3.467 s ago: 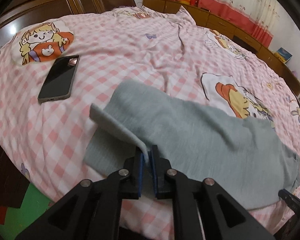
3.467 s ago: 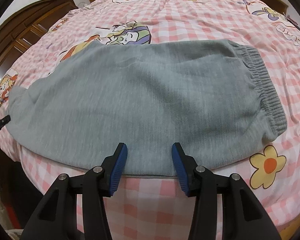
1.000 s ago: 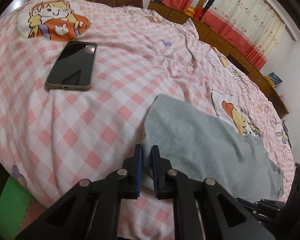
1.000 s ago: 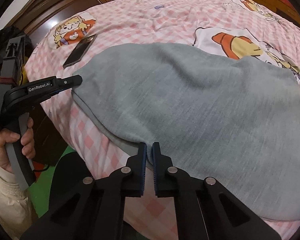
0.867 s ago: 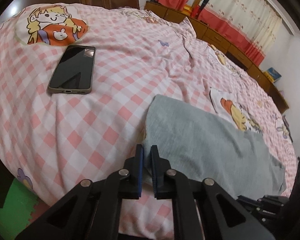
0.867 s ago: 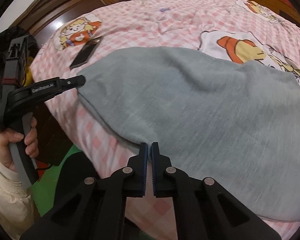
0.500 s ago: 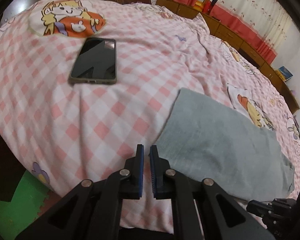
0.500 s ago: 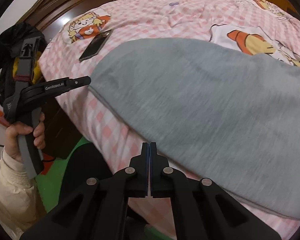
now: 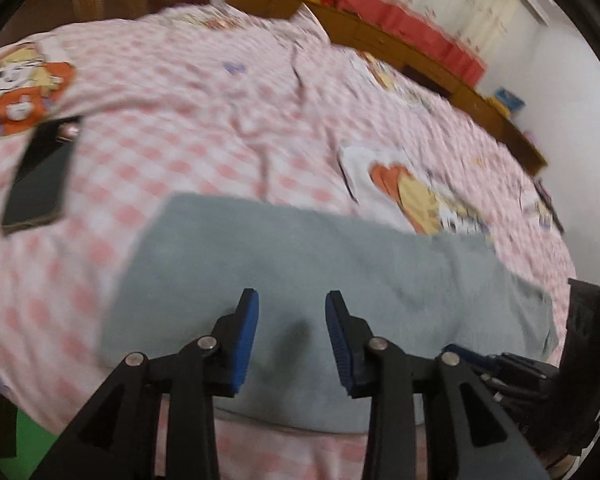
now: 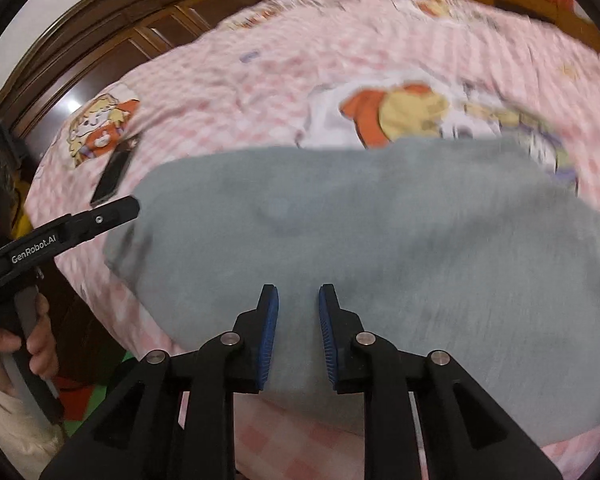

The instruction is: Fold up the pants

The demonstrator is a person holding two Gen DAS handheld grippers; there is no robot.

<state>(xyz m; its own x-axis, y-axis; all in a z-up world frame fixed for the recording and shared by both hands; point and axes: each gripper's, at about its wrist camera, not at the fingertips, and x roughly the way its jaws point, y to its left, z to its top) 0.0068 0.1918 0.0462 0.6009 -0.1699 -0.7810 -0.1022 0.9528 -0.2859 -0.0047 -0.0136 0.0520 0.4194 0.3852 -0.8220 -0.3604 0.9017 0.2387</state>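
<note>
Pants: the grey pants (image 9: 300, 264) lie folded flat on the bed (image 9: 172, 92), spread ahead of and under both sets of jaws, their near edge by the bed's front edge.
Left gripper: the left gripper (image 9: 292, 316) has its jaws apart and opening, poised over the cloth; nothing is pinched between the blue pads, where a second ago they were pressed together at the pants' near left corner.
Right gripper: the right gripper (image 10: 299, 312) has jaws narrowly apart and opening above the near middle of the pants (image 10: 380, 248); a second ago they were clamped on the cloth's edge, and now they hold nothing.
Change: both grips on the cloth have been let go and both grippers have swung in over the cloth.
Meaning: the last fold looks laid down; the next step is likely a fresh hold for another fold, or smoothing.
Left view only: the right gripper's tip (image 9: 464, 354) low to the right of its jaws, and a phone (image 9: 40, 176) far left of them.
Right view only: the left gripper (image 10: 100, 218) side-on at the pants' left end, with the hand (image 10: 20, 348) on its handle.
Blur: both views are smeared, so fine creases cannot be judged.
</note>
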